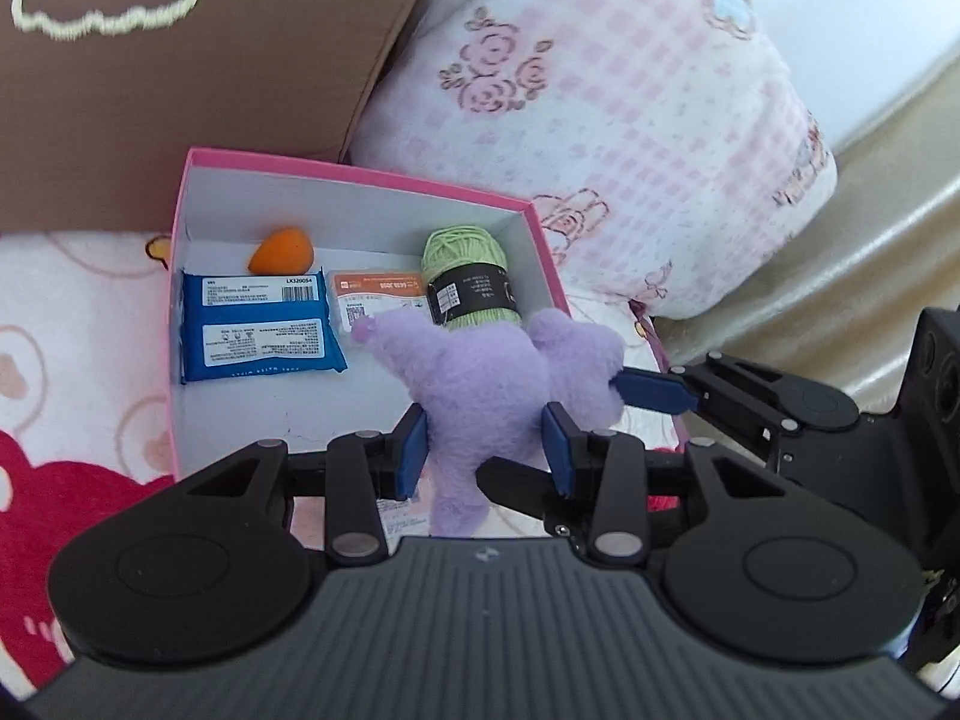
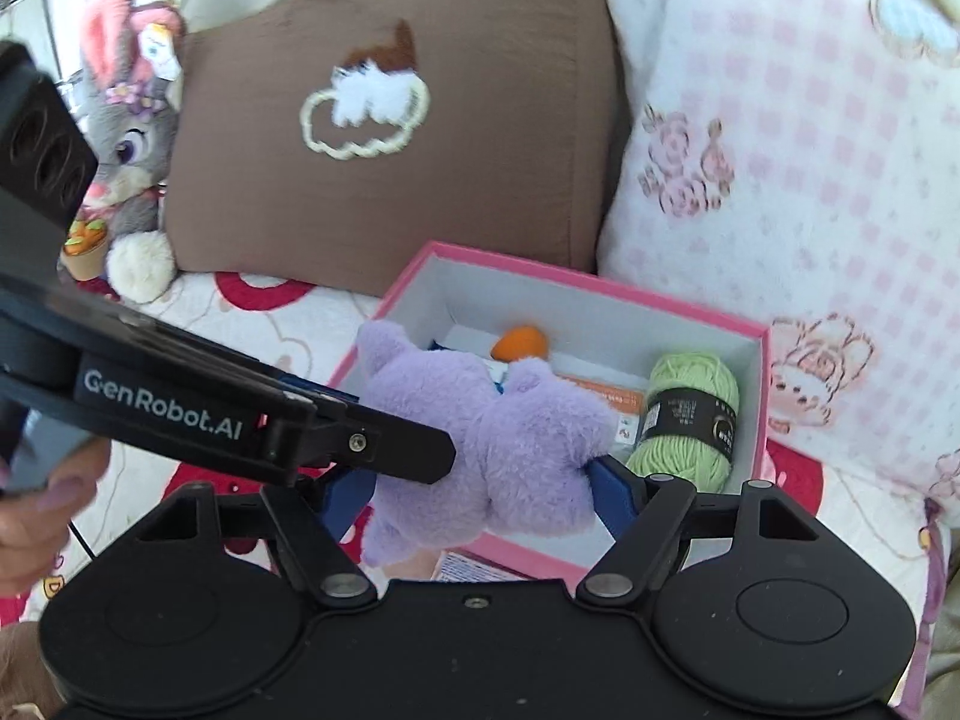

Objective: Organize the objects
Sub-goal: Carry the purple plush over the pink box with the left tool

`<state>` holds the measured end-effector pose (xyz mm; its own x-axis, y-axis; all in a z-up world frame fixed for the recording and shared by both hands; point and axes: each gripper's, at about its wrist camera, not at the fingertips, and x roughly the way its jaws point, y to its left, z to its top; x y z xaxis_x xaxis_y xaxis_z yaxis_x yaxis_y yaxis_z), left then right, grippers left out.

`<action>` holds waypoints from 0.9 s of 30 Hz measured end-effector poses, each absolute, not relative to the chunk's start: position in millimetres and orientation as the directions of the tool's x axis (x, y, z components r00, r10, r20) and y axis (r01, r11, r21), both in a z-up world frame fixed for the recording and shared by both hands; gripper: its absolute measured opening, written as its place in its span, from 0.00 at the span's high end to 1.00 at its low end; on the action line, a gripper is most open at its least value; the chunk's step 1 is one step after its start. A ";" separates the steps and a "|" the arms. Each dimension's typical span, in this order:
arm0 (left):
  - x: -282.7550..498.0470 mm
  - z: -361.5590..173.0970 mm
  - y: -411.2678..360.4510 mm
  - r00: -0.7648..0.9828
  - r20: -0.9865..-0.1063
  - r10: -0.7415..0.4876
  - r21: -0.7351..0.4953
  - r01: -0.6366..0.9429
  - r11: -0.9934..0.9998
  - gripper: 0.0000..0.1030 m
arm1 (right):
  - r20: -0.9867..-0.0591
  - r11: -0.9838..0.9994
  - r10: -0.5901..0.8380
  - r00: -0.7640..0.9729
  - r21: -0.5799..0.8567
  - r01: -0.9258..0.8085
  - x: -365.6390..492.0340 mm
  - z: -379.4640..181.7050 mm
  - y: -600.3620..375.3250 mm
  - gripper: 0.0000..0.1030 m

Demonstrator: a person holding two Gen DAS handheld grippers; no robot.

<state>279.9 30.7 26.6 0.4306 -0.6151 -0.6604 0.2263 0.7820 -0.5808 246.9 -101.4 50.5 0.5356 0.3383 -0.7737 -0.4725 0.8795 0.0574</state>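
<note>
Both tongs grip one thing: a purple plush toy (image 1: 492,390), carried over the near edge of the pink box (image 1: 360,171) that sits on the bed.

The left tongs (image 1: 486,450) are clenched on the toy's lower body, their blue pads (image 1: 413,450) pressing into the fur from either side. The right tongs (image 2: 480,492) clasp a wider, upper part of the same toy, one pad sunk in the fur at each flank. The two-point hold probably keeps the floppy toy from drooping as it comes over the box wall.

Ahead of the tongs, inside the box, the contents are packed toward the far wall: a blue wet-wipe pack (image 1: 258,330) to the far left, an orange teardrop sponge (image 1: 282,252) beyond it, an orange-and-white card pack (image 1: 375,294) straight ahead, and a green yarn ball (image 1: 471,276) lying ahead and to the right. The near half of the box floor is bare, right beneath the toy, which looks like the intended spot.

Beyond the box lean a brown cushion (image 2: 390,120) and a pink checked pillow (image 2: 780,150); a grey rabbit plush (image 2: 129,138) sits far to the left. A person's hand (image 2: 36,504) holds the left tongs' handle.
</note>
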 end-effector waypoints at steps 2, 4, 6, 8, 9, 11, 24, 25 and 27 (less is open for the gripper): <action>293.5 14.8 28.7 0.410 -0.669 -0.619 -0.597 0.199 0.777 0.63 | -0.789 0.886 0.329 0.520 0.066 -0.459 259.4 40.7 -102.8 0.23; 303.4 5.7 24.3 0.405 -0.681 -0.609 -0.589 0.190 0.785 0.63 | -0.801 0.892 0.322 0.505 0.077 -0.445 270.7 30.4 -104.0 0.24; 310.9 -1.5 19.4 0.411 -0.695 -0.589 -0.566 0.192 0.802 0.63 | -0.804 0.896 0.317 0.502 0.080 -0.437 279.7 22.0 -105.1 0.26; 318.3 -9.7 14.8 0.408 -0.705 -0.580 -0.556 0.188 0.809 0.63 | -0.809 0.901 0.319 0.495 0.097 -0.422 288.5 13.5 -108.2 0.26; 321.4 -13.9 13.2 0.410 -0.709 -0.573 -0.552 0.183 0.813 0.63 | -0.810 0.904 0.319 0.492 0.104 -0.415 291.4 9.2 -109.5 0.28; 327.1 -22.7 10.2 0.404 -0.714 -0.571 -0.552 0.176 0.815 0.63 | -0.812 0.908 0.321 0.488 0.117 -0.403 296.9 1.0 -113.2 0.29; 355.0 -66.1 -8.6 0.405 -0.747 -0.528 -0.518 0.144 0.843 0.63 | -0.853 0.920 0.326 0.408 0.186 -0.345 329.7 -53.9 -130.9 0.34; 356.0 -68.6 -10.5 0.403 -0.751 -0.523 -0.513 0.142 0.847 0.63 | -0.855 0.921 0.325 0.403 0.189 -0.342 330.8 -57.0 -131.6 0.34; 357.3 -73.2 -15.0 0.401 -0.758 -0.515 -0.505 0.141 0.852 0.63 | -0.859 0.923 0.320 0.399 0.188 -0.337 332.0 -61.8 -132.9 0.34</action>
<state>357.3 -15.0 -73.2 0.4006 -0.5153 -0.7576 0.1414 0.8517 -0.5045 332.0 -132.9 -61.8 0.3992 0.3205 -0.8590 -0.3370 0.9226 0.1876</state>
